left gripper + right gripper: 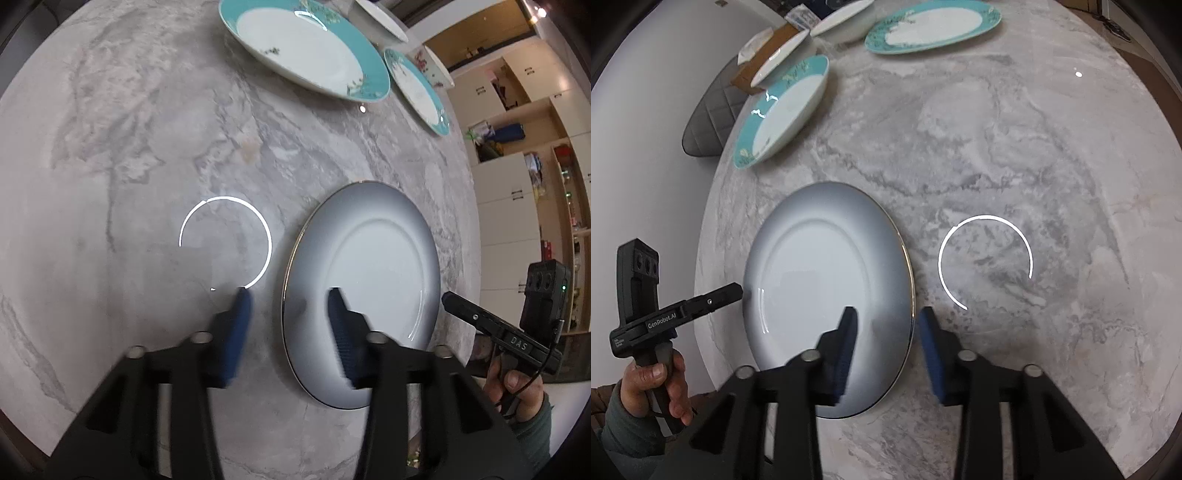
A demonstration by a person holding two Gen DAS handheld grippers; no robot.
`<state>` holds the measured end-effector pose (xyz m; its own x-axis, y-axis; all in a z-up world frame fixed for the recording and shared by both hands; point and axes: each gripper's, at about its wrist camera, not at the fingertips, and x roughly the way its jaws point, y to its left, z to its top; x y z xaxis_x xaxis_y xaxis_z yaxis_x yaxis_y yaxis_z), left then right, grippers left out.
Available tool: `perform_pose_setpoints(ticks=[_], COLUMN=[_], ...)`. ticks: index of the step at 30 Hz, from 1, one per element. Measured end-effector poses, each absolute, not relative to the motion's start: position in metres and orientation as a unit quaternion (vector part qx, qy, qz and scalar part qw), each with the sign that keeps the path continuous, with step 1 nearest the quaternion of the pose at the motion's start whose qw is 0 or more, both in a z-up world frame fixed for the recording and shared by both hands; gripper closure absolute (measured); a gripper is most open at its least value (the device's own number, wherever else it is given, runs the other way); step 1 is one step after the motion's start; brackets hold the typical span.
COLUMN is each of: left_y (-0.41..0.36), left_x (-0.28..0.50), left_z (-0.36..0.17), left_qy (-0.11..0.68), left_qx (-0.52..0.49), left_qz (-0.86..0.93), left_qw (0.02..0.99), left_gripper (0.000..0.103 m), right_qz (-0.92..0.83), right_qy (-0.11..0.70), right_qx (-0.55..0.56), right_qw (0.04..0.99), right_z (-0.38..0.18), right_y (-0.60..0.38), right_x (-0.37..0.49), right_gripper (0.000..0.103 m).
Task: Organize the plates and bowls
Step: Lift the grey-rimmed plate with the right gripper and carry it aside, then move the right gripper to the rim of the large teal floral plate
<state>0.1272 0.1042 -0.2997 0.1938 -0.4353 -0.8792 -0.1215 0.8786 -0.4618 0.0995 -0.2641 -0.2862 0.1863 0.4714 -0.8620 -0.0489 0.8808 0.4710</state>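
A grey-white plate with a thin gold rim (369,280) (827,295) lies flat on the marble table. My left gripper (290,295) is open, straddling the plate's left edge: one blue pad (236,332) is over the table, the other over the plate. My right gripper (886,314) is open, straddling the plate's right edge in the same way. Two teal-rimmed plates (306,48) (417,88) lie farther back; they also show in the right wrist view (934,26) (783,110). White bowls (846,22) (779,59) stand behind them.
The round marble table (147,147) ends close to the grey plate's far side (713,221). A grey padded chair (709,118) stands beyond the edge. Cabinets and shelves (517,166) line the room. A cardboard box (764,55) sits by the bowls.
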Motion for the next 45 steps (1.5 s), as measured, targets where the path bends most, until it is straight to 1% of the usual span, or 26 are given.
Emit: perform_pose_setpoints(ticks=[1,2,4,5,6,8,10,14,18,24,27,29,32,37,38,40,41,42,43,44,45], left_y=[0.113,0.121,0.134,0.136,0.133,0.121,0.096,0.044,-0.001,-0.055,-0.07,-0.079,-0.09,-0.087,-0.088,-0.088,-0.089,-0.09,-0.09,-0.09,-0.092], left_x=[0.123,0.121,0.121,0.124,0.129,0.142,0.157,0.197,0.254,0.351,0.394,0.413,0.437,0.464,0.47,0.478,0.482,0.486,0.487,0.489,0.49], left_z=[-0.291,-0.281,-0.265,-0.256,-0.246,-0.226,-0.207,-0.184,-0.182,-0.209,-0.236,-0.247,-0.268,-0.306,-0.312,-0.322,-0.326,-0.331,-0.335,-0.34,-0.342], left_qy=[0.612,0.595,0.578,0.566,0.553,0.525,0.493,0.463,0.464,0.505,0.532,0.535,0.555,0.594,0.6,0.607,0.609,0.614,0.619,0.623,0.622], left_qx=[-0.234,-0.247,-0.277,-0.29,-0.293,-0.285,-0.284,-0.272,-0.255,-0.223,-0.247,-0.229,-0.203,-0.216,-0.217,-0.212,-0.212,-0.211,-0.209,-0.208,-0.199], left_qz=[-0.106,-0.104,-0.103,-0.113,-0.126,-0.152,-0.19,-0.237,-0.229,-0.165,-0.161,-0.153,-0.143,-0.121,-0.12,-0.118,-0.119,-0.118,-0.114,-0.109,-0.105], left_qw=[0.748,0.757,0.761,0.763,0.769,0.787,0.8,0.809,0.817,0.817,0.793,0.799,0.794,0.766,0.761,0.757,0.755,0.751,0.748,0.746,0.75], left_gripper=[0.035,0.03,0.029,0.026,0.017,0.0,0.0,0.0,0.0,0.0,0.0,0.0,0.001,0.001,0.002,0.008,0.018,0.031,0.039,0.049,0.054], right_qz=[0.169,0.162,0.148,0.142,0.135,0.123,0.121,0.133,0.151,0.191,0.212,0.224,0.245,0.261,0.259,0.259,0.261,0.264,0.267,0.267,0.271], right_qy=[0.6,0.583,0.549,0.535,0.527,0.514,0.5,0.48,0.472,0.475,0.491,0.496,0.498,0.518,0.52,0.52,0.52,0.522,0.526,0.531,0.528], right_qx=[0.178,0.185,0.21,0.227,0.242,0.274,0.295,0.311,0.305,0.268,0.251,0.252,0.252,0.242,0.242,0.248,0.251,0.251,0.249,0.245,0.244], right_qw=[0.762,0.774,0.795,0.801,0.804,0.803,0.805,0.81,0.813,0.816,0.807,0.8,0.793,0.778,0.777,0.775,0.773,0.771,0.768,0.766,0.767], right_z=[-0.277,-0.268,-0.25,-0.243,-0.238,-0.228,-0.22,-0.212,-0.212,-0.225,-0.246,-0.258,-0.271,-0.291,-0.294,-0.298,-0.3,-0.302,-0.304,-0.306,-0.306], right_y=[-0.269,-0.275,-0.292,-0.301,-0.31,-0.326,-0.339,-0.357,-0.374,-0.393,-0.402,-0.409,-0.417,-0.42,-0.421,-0.424,-0.425,-0.425,-0.425,-0.424,-0.424], right_x=[0.096,0.093,0.088,0.087,0.088,0.096,0.11,0.15,0.2,0.285,0.327,0.348,0.369,0.391,0.394,0.399,0.402,0.406,0.409,0.411,0.413], right_gripper=[0.033,0.021,0.011,0.002,0.0,0.0,0.0,0.0,0.0,0.0,0.0,0.0,0.004,0.01,0.01,0.011,0.012,0.014,0.016,0.017,0.017])
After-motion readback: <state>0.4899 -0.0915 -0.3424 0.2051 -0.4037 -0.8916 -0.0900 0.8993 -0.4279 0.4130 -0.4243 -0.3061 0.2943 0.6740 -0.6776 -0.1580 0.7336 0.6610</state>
